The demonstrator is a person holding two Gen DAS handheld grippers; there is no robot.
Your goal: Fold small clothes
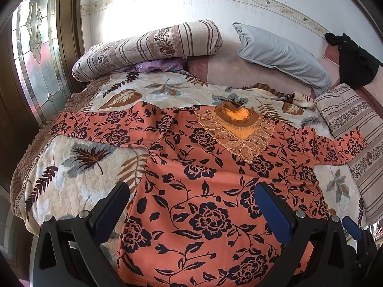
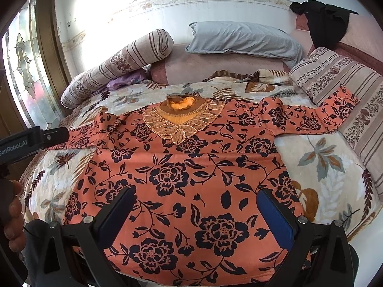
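Observation:
An orange top (image 1: 203, 186) (image 2: 191, 172) printed with dark flowers lies flat, front up, on the bed, both sleeves spread out sideways. Its lace collar (image 1: 239, 129) (image 2: 184, 117) points toward the pillows. My left gripper (image 1: 191, 191) hovers above the hem's left part, wide open, nothing between its blue pads. My right gripper (image 2: 195, 198) hangs over the hem's right part, also wide open and empty. The left gripper's body (image 2: 33, 138) shows at the left edge of the right wrist view, with a person's fingers (image 2: 14, 215) below it.
A leaf-patterned quilt (image 1: 83, 167) (image 2: 323, 167) covers the bed. Striped bolsters (image 1: 148, 45) (image 2: 340, 91) lie at the left and right, a grey pillow (image 1: 282, 55) (image 2: 241, 38) and a black garment (image 1: 356, 59) (image 2: 328, 24) at the head. A glass door (image 1: 36, 59) stands left.

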